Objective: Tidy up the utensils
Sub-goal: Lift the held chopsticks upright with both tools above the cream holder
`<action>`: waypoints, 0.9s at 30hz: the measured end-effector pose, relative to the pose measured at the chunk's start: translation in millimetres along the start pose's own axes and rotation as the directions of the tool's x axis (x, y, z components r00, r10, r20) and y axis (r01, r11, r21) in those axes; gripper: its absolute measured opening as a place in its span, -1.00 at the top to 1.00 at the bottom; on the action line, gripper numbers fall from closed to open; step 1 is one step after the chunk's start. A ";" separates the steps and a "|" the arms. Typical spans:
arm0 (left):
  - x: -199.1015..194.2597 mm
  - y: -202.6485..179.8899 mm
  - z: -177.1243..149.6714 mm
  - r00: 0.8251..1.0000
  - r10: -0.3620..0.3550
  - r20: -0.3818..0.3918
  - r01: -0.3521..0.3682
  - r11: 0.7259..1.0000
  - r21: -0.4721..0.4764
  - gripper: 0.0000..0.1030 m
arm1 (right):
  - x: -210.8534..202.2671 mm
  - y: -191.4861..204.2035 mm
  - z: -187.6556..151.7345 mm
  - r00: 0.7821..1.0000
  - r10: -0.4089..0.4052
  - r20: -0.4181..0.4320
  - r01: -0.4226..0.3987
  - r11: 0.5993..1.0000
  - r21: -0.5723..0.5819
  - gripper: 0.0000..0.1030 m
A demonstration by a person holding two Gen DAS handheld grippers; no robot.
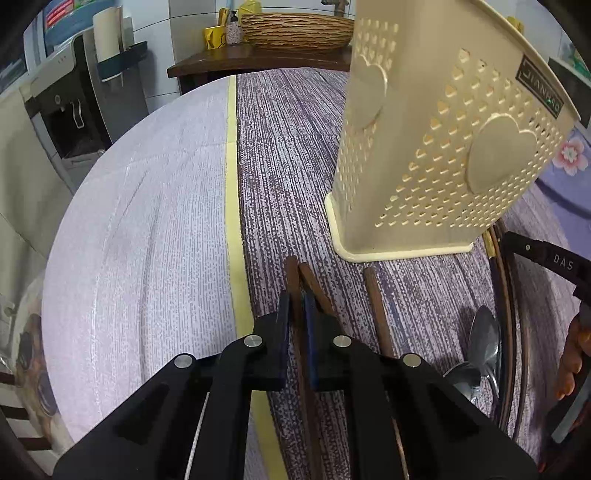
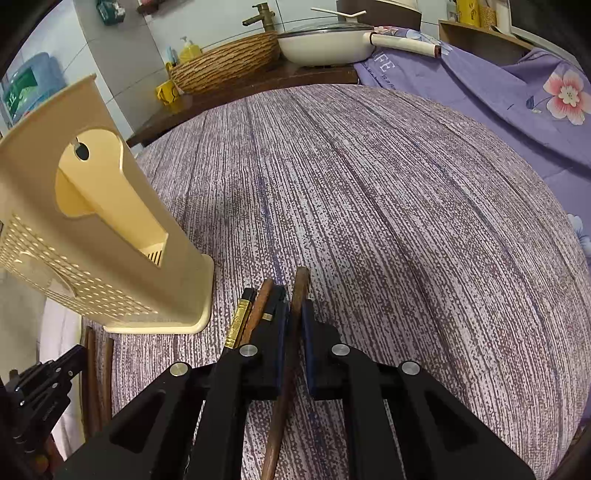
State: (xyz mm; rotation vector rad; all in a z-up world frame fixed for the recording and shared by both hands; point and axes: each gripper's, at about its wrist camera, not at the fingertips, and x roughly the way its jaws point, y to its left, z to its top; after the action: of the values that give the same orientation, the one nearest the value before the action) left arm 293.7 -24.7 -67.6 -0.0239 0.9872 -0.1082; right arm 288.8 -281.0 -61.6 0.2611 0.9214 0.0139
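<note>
A cream perforated utensil holder (image 1: 436, 155) stands on the purple-striped tablecloth (image 1: 288, 166); it also shows in the right wrist view (image 2: 92, 236). My left gripper (image 1: 297, 314) is shut on a brown wooden chopstick (image 1: 293, 280), with a second brown chopstick (image 1: 317, 288) right beside it. Another brown chopstick (image 1: 376, 306) and metal spoons (image 1: 484, 339) lie to its right. My right gripper (image 2: 293, 314) is shut on a brown wooden chopstick (image 2: 299, 291). A gold-banded black chopstick (image 2: 240, 317) and another brown one (image 2: 260, 306) lie just left of it.
A woven basin (image 1: 295, 29), yellow cups (image 1: 214, 37) and a white pan (image 2: 325, 40) sit on a dark counter beyond the table. A water dispenser (image 1: 74, 96) stands at left. Purple floral cloth (image 2: 517, 81) lies at right. The other gripper (image 1: 554, 266) shows at the right edge.
</note>
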 end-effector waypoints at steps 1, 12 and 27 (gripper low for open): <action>-0.8 2.4 0.6 1.000 -0.016 0.004 0.017 1.000 -0.015 0.85 | -4.2 1.9 -1.6 1.000 0.008 0.015 -0.008 1.000 -0.007 0.84; -55.4 14.1 7.4 0.981 -0.079 0.177 0.091 0.994 -0.057 0.86 | -71.7 9.7 0.2 0.968 0.084 0.235 -0.064 0.994 -0.089 0.85; -189.7 21.9 -9.3 0.885 -0.123 0.448 0.147 0.989 -0.020 0.87 | -197.3 17.9 -24.8 0.855 0.180 0.486 -0.064 0.967 -0.246 0.86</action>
State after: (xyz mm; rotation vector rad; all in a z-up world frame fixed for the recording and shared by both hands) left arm 184.1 16.8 83.5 -0.1612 0.5251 -0.1952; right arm 151.3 -282.6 83.1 0.1038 0.3693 0.1603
